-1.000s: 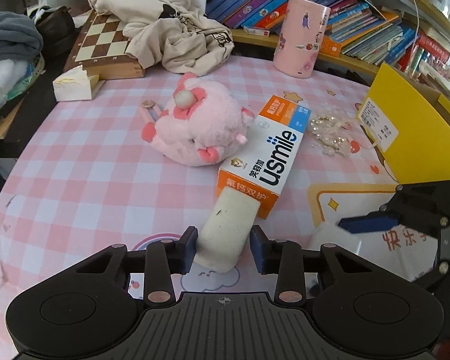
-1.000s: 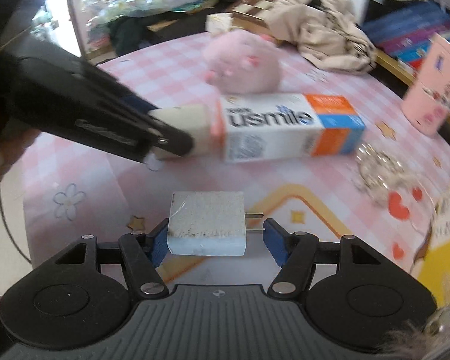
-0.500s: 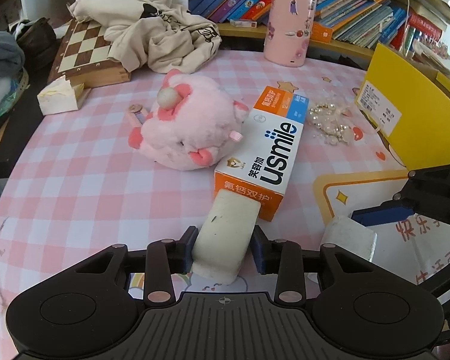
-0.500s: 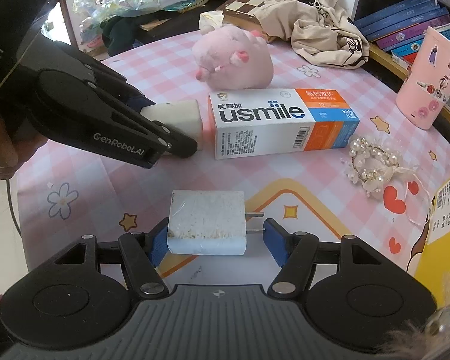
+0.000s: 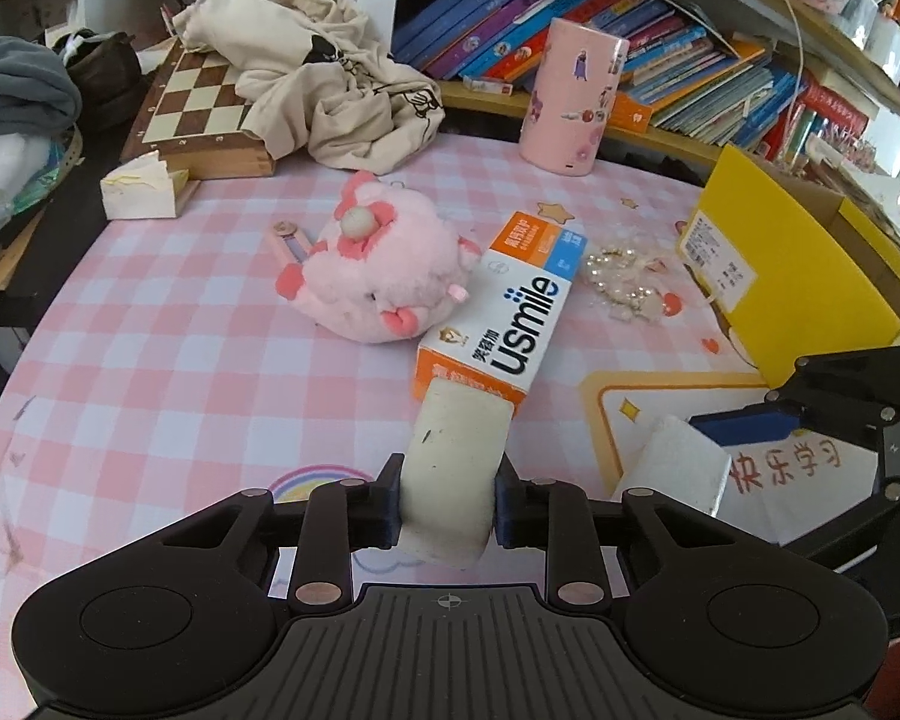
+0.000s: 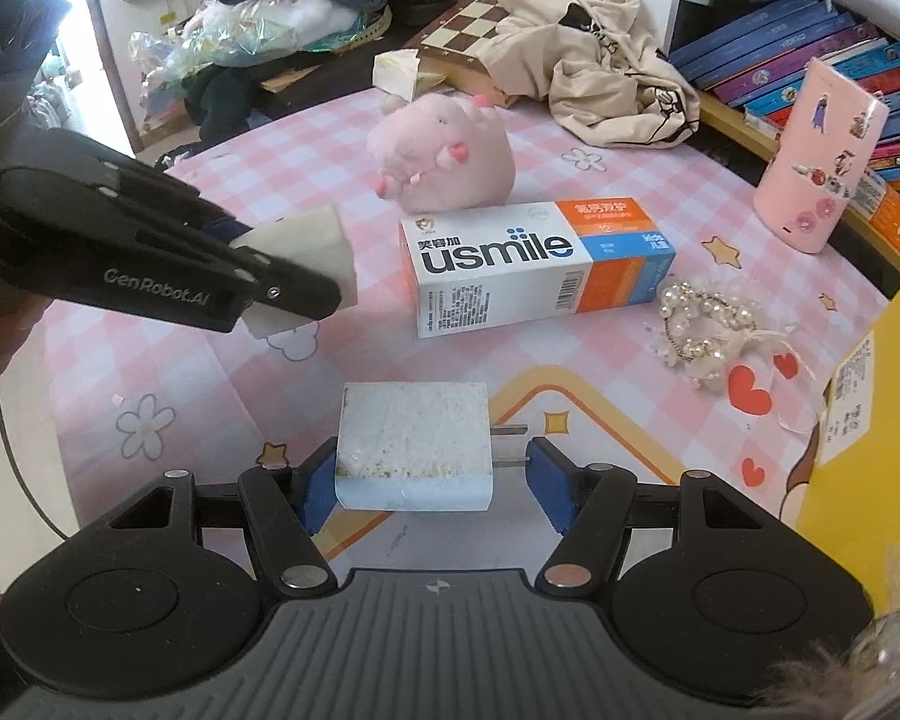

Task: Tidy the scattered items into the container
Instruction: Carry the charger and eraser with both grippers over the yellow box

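Observation:
My left gripper (image 5: 447,501) is shut on a cream-white block (image 5: 453,468), held above the pink checked table; the block also shows in the right wrist view (image 6: 306,261). My right gripper (image 6: 429,477) is shut on a white plug charger (image 6: 414,441), with its prongs against the right pad; the charger also shows in the left wrist view (image 5: 678,471). The usmile box (image 6: 534,258), a pink plush toy (image 6: 441,150) and a pearl bracelet (image 6: 708,324) lie on the table. The yellow container (image 5: 792,276) stands at the right.
A pink cylinder (image 5: 573,102) stands at the back by the book shelf. A chessboard (image 5: 198,114) under beige clothing (image 5: 324,102) and a tissue pack (image 5: 141,189) lie at the back left. A small pink clip (image 5: 288,243) lies beside the plush.
My left gripper has lifted the cream block up and away from the usmile box end. My right gripper still holds the charger in the same grip.

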